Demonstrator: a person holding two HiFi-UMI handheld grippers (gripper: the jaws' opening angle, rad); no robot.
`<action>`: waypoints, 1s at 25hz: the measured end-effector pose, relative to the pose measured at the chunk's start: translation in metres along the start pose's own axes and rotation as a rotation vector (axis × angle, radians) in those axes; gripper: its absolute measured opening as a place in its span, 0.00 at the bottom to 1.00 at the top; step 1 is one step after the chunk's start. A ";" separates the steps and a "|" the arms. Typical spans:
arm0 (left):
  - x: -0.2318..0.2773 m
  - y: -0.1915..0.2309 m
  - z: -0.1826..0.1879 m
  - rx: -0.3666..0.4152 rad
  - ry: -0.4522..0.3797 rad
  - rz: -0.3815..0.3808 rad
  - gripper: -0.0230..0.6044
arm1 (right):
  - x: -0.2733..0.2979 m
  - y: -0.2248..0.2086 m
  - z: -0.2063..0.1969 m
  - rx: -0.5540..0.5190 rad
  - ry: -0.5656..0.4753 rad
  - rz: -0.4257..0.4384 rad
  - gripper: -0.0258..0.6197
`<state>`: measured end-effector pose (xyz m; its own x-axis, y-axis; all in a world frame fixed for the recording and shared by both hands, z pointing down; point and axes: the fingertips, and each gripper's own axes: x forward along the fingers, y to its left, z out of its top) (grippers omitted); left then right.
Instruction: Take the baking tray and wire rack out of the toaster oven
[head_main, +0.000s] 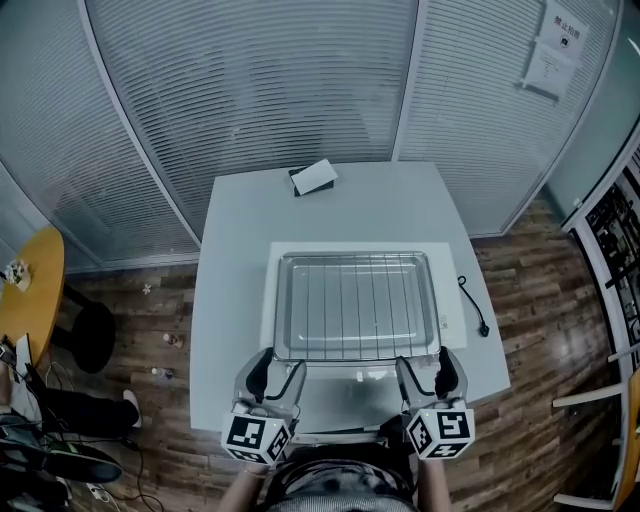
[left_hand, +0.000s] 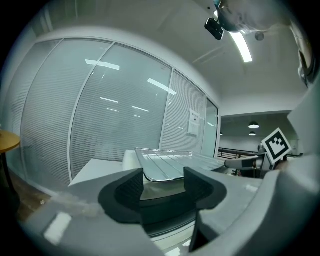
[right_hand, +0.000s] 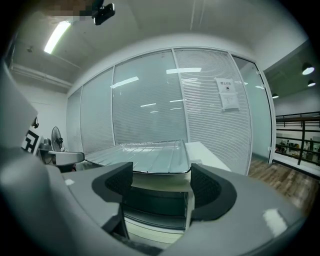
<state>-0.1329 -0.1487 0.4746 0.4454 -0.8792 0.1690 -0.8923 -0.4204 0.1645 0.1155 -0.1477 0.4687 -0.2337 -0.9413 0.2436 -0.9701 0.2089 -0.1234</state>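
A shiny baking tray (head_main: 355, 305) with a wire rack (head_main: 330, 290) lying in it rests on top of the white toaster oven (head_main: 453, 300). The oven's door (head_main: 345, 400) hangs open toward me. My left gripper (head_main: 272, 378) is open just short of the tray's front left corner. My right gripper (head_main: 428, 375) is open at the front right corner. In the left gripper view the tray (left_hand: 165, 167) lies just beyond the open left gripper (left_hand: 162, 187). The right gripper view shows the tray (right_hand: 145, 157) past the open right gripper (right_hand: 161, 185). Neither gripper holds anything.
The oven stands on a pale square table (head_main: 230, 260). A small box (head_main: 314, 178) sits at the table's far edge and a black power cord (head_main: 473, 305) lies to the oven's right. Glass walls with blinds stand behind. A yellow round table (head_main: 30, 290) is at far left.
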 end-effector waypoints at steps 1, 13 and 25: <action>0.000 0.000 0.000 0.000 -0.001 0.000 0.45 | 0.000 0.000 0.000 0.000 0.000 0.000 0.60; -0.027 -0.019 -0.009 -0.001 0.009 -0.047 0.45 | -0.027 0.034 0.001 -0.072 -0.038 0.031 0.57; -0.075 -0.067 -0.034 -0.035 0.025 -0.196 0.04 | -0.068 0.117 -0.039 -0.103 -0.005 0.209 0.12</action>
<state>-0.1044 -0.0474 0.4837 0.6125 -0.7752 0.1545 -0.7854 -0.5748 0.2299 0.0157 -0.0490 0.4755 -0.4298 -0.8760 0.2187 -0.9024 0.4249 -0.0714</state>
